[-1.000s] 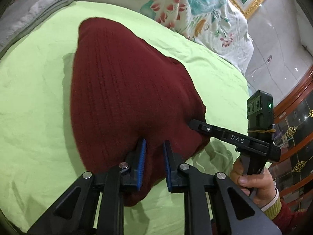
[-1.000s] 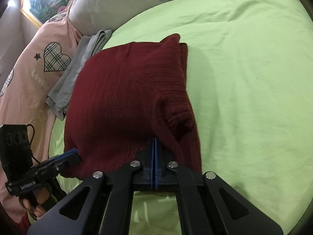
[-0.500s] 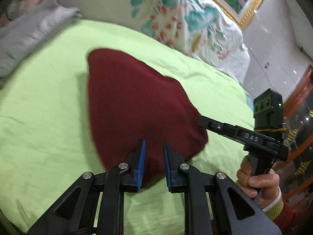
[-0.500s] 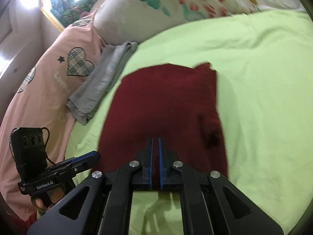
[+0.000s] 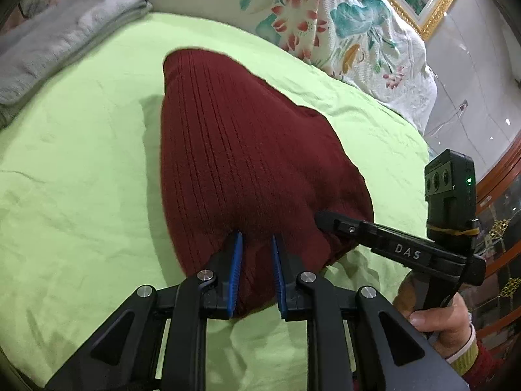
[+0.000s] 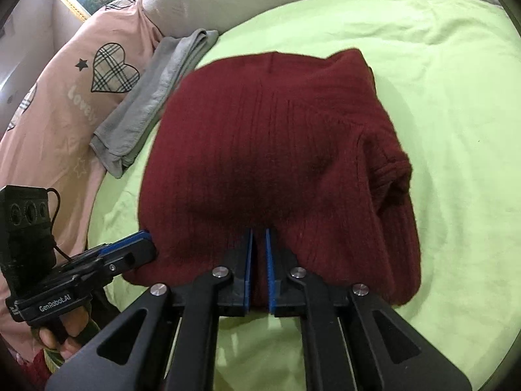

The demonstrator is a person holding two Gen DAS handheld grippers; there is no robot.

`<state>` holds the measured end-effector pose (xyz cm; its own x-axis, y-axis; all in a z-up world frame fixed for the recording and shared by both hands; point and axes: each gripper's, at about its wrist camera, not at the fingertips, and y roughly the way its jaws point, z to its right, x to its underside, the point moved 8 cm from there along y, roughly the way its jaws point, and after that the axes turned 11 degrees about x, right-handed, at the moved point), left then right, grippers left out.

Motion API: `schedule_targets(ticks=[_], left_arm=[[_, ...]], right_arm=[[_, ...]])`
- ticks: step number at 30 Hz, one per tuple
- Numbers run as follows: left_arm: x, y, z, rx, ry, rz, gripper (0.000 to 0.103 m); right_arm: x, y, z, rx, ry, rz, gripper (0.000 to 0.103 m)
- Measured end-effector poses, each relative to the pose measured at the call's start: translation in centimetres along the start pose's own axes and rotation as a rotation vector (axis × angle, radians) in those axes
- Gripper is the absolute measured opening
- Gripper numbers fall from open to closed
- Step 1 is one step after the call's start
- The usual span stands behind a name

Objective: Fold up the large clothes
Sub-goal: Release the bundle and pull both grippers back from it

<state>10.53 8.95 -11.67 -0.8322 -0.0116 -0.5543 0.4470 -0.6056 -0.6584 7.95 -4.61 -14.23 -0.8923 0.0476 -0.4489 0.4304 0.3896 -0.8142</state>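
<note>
A bed covered in a rumpled lime-green sheet [image 5: 81, 195] fills both of my wrist views, with bedding banked along its far edge.

Nearest in the left wrist view, my left tongs [image 5: 255, 246] stand parted at the lower centre of the frame, the blue pads either side of the near hem of a folded dark red ribbed knit sweater [image 5: 234, 150]; the cloth runs between the pads, but there is a clear gap and they are not pinched on it. At the right of that frame my right tongs [image 5: 320, 220] reach in with their tip against the sweater's near right edge, my hand [image 5: 436, 319] wrapped round the handle at lower right.

In the right wrist view those same right tongs [image 6: 259, 239] show a narrow gap between the blue pads, hem cloth lying in it, so they are slightly apart rather than clamped. At the lower left of that frame the left tongs [image 6: 143, 242] touch the sweater's near left corner.

The sweater [image 6: 276, 163] lies on the sheet in the middle of each frame, a ribbed cuff bunched at its right side in the right wrist view.

Beyond it, a folded grey cloth [image 6: 156, 97] lies at the upper left, against a pink quilt with plaid hearts [image 6: 65, 104]. Farther back in the left wrist view sit a white floral quilt [image 5: 342, 29] and a gilt picture frame [image 5: 433, 6].
</note>
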Motion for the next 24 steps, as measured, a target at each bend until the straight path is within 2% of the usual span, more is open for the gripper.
schedule_targets(ticks=[2,3,6,10,12,14,18,24], left_arm=[[0.3,-1.1,0.4,-0.027,0.02,0.011,0.024],[0.5,-1.7,0.6,-0.04,0.027,0.013,0.027],[1.4,-3.4,0.7,-0.073,0.031,0.028,0.048],[2.7,-5.6,-0.2,-0.139,0.01,0.047,0.065],[3.2,-6.0,-0.5,-0.165,0.002,0.053,0.069],[4.0,-6.4,-0.8,-0.194,-0.012,0.046,0.081],[5.7,-6.3,-1.1,-0.253,-0.011,0.031,0.082],[8.2,-5.6,-1.0,-0.397,0.065,-0.035,0.083]], right_arm=[[0.2,-0.7,-0.4,0.0,-0.006,0.006,0.011],[0.5,-1.2,-0.6,-0.004,-0.008,0.012,0.016],[0.6,-2.6,-1.4,-0.013,-0.019,0.039,0.036],[0.8,-4.2,-1.6,-0.006,-0.032,0.072,0.037],[1.1,-4.7,-1.5,0.0,-0.036,0.078,0.038],[1.9,-5.2,-1.2,0.014,-0.044,0.081,0.04],[3.9,-6.1,-0.8,0.052,-0.076,0.084,0.053],[6.7,-7.2,-0.1,0.113,-0.108,0.078,0.064]])
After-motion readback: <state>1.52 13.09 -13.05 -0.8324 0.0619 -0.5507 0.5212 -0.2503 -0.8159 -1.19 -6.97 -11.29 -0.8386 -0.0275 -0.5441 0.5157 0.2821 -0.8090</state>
